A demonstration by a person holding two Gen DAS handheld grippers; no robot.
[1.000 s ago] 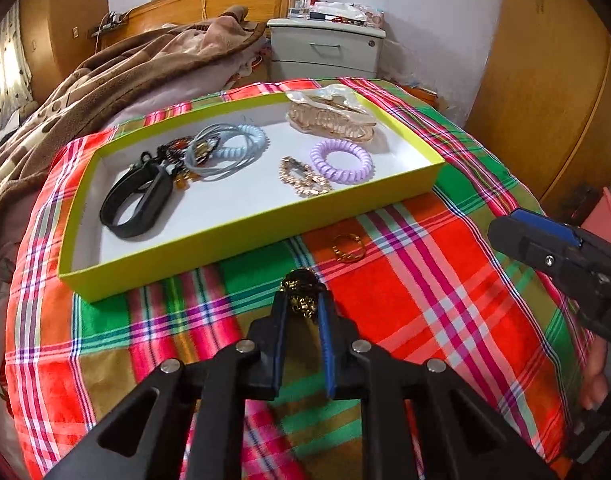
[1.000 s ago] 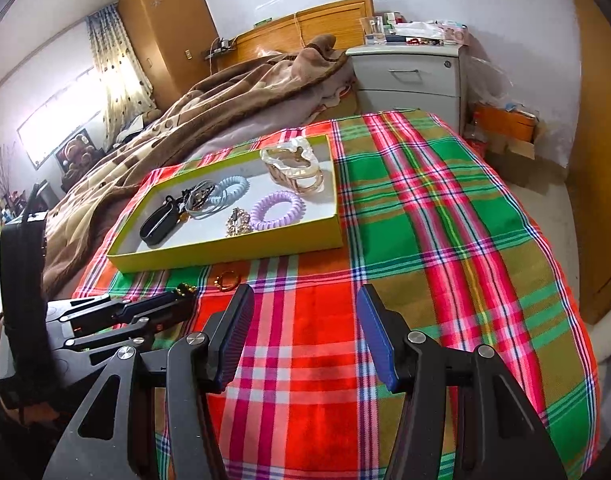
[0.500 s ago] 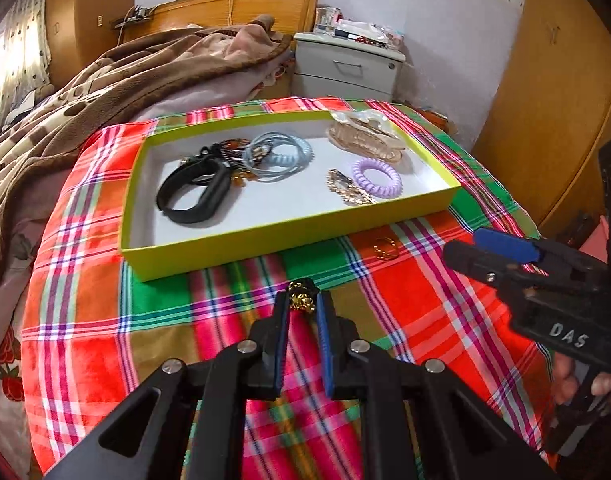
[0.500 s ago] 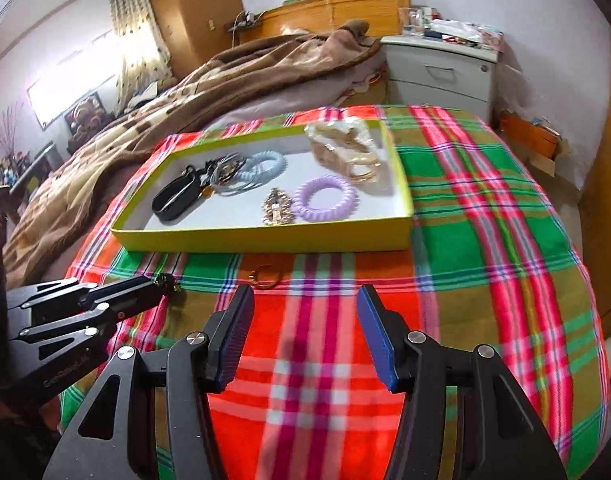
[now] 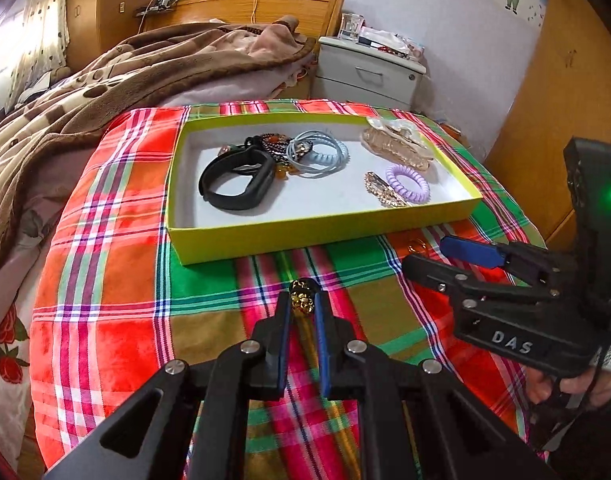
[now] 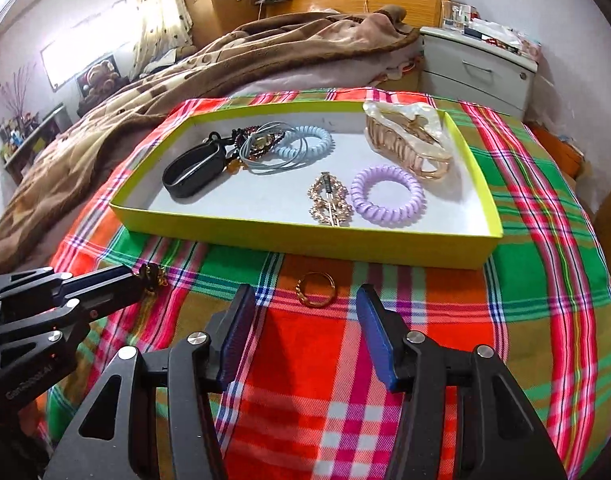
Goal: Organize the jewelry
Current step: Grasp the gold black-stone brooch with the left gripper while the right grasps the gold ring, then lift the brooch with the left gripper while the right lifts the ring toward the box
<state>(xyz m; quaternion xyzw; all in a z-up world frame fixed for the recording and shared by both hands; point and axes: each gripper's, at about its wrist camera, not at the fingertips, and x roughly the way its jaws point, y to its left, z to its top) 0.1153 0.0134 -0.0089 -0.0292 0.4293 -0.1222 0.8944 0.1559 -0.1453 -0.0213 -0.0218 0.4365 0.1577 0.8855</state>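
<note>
Nearest the lens, the left hand-held gripper [image 5: 303, 308] is clamped on a small gold chain piece [image 5: 302, 298], held just above the plaid cloth [image 5: 117, 288] short of the yellow tray [image 5: 305, 236]; over the last second it has drawn back and risen a little from the tray's front wall while keeping its catch, which suggests the piece is lifted clear and ready to be carried in. Beside it, the right hand-held gripper [image 6: 305, 320] has swung in from the right and come lower, its blue-padded fingers [image 6: 375, 332] spread wide and now framing the gold ring [image 6: 315, 290] that lies on the cloth just before the tray; the ring looks like the next pick, not yet touched. That gripper points level toward the tray, tilted slightly down. Inside the tray lie a black band [image 6: 191, 170], blue hair ties [image 6: 301, 148], a gold hair clip [image 6: 331, 198], a purple coil tie [image 6: 387, 194] and a claw clip [image 6: 407, 144]. Farther back are a brown blanket [image 6: 225, 60] on the bed and a grey nightstand [image 6: 479, 68].
</note>
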